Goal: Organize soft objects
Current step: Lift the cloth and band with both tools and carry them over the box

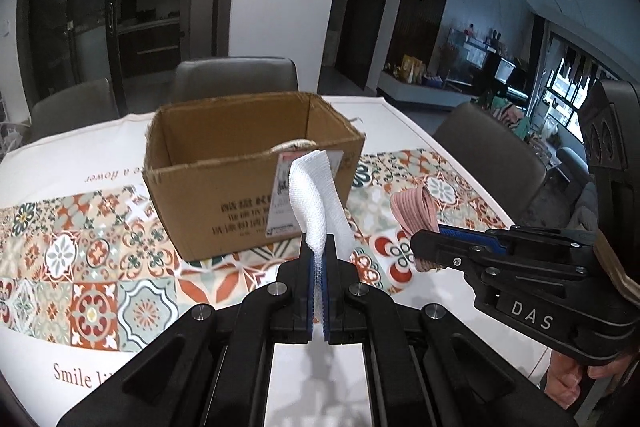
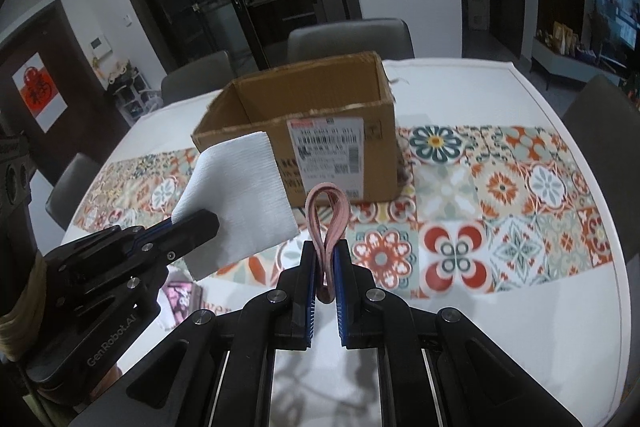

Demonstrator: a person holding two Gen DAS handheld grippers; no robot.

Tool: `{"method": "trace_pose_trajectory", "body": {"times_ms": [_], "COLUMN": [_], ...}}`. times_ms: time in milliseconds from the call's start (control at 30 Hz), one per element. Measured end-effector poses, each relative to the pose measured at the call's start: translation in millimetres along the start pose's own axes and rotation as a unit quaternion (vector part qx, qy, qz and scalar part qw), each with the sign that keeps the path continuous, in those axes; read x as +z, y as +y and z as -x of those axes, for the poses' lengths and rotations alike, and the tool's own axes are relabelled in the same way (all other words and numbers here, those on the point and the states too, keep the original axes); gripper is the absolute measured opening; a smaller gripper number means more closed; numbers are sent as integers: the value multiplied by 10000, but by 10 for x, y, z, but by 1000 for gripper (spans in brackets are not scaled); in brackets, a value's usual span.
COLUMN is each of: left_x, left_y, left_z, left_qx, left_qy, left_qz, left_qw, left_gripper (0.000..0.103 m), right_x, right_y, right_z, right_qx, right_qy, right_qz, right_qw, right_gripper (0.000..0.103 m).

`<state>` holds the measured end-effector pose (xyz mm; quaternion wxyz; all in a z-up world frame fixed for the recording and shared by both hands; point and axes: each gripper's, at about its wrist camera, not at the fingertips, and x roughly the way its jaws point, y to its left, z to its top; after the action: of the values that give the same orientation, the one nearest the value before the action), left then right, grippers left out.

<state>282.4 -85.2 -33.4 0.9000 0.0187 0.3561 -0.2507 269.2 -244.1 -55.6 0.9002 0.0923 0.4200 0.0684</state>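
The left gripper (image 1: 319, 247) pinches a folded white waffle-weave cloth (image 1: 316, 195), held up before the open cardboard box (image 1: 256, 163). The right gripper (image 2: 325, 255) pinches a ribbed pink cloth (image 2: 328, 215) folded into a loop. The box stands on a tile-patterned tablecloth (image 2: 500, 195); grey chairs (image 2: 348, 37) ring the table.

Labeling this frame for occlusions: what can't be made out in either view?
- Box floor: both views, hidden by its front wall.
- Label text: right view, too small; left view, cloth covers part of it.
- Pink band lower end: right view, cut off behind the right tongs.
- Pink item on the table: right view, part-hidden by the left tongs.
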Motion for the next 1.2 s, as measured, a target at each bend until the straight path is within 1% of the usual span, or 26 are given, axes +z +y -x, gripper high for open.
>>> {"method": "trace_pose_trajectory", "body": {"times_ms": [200,600,933,1200], "left_x": [159,490,761,948], "left_y": [56,212,344,499], "left_z": [75,159,91,-65], "left_qx": [79,303,507,615], "left_qy": [-243,-698,-901,-934], "left_qz": [6,-1,-51,27], "left_qw": [9997,9971,9946,9937], "left_gripper": [4,4,4,5], "right_x": [145,569,888,1169], "right_y": [48,156,233,283], "right_z": [31,79,-52,-239], "right_qx": [40,120,191,208], "right_qy": [-209,-779,-972,-1038], "right_qz": [79,252,377,500], "right_qw": [9997,9966,9944,9931], "right_gripper": [10,10,10,10]}}
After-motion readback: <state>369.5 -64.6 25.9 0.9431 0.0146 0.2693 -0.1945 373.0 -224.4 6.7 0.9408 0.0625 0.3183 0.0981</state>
